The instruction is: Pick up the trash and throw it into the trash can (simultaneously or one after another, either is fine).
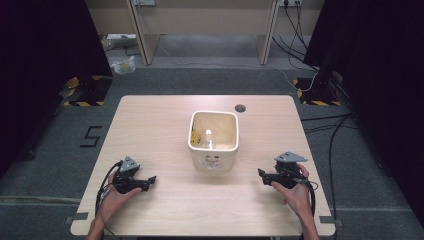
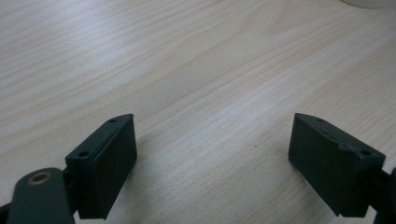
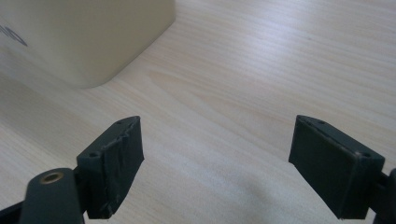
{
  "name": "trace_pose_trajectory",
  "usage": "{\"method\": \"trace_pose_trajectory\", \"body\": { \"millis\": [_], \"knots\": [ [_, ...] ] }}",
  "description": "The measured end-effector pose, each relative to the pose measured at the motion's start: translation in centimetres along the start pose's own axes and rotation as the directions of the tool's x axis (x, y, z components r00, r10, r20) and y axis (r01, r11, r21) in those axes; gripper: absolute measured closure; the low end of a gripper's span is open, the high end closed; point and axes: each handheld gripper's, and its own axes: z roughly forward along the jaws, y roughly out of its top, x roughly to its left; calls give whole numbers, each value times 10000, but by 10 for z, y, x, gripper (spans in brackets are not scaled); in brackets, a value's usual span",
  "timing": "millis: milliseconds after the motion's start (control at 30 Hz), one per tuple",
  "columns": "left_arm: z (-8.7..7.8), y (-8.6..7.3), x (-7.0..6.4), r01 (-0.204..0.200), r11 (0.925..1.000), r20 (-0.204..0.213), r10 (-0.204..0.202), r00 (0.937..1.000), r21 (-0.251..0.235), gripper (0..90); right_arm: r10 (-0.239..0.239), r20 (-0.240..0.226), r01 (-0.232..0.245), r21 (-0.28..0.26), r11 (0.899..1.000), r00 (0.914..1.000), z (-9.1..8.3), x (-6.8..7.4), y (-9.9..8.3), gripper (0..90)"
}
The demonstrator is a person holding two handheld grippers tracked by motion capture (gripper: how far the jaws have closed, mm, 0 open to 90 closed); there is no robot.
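High view, cream bin (image 1: 214, 150) contents unclear, left gripper (image 1: 148, 182) and right gripper (image 1: 261, 175) jaws apart, empty

A black figure "5" (image 1: 92, 136) is marked on the grey floor left of the table. The cream bin (image 1: 214, 159) carries dark printing on its near side, too small to read; in the right gripper view only blurred letter ends (image 3: 13, 36) show.

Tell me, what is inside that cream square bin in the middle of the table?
Looking down into the bin, a small white piece and something yellow lie near the bottom. They are too small to identify, and the near wall hides part of the floor.
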Motion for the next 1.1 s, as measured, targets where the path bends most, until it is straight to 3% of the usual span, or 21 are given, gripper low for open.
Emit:
{"method": "trace_pose_trajectory", "body": {
  "millis": [500,1100],
  "knots": [
    [0,0,0,2,10000,2,-2,10000,0,144,101,338,-110,278,9996,9994,-7,5,-17,175],
    [0,0,0,3,10000,0,-3,10000,-4,144,90,331,-102,366,9993,9994,-17,9,-33,181]
  ]
}}
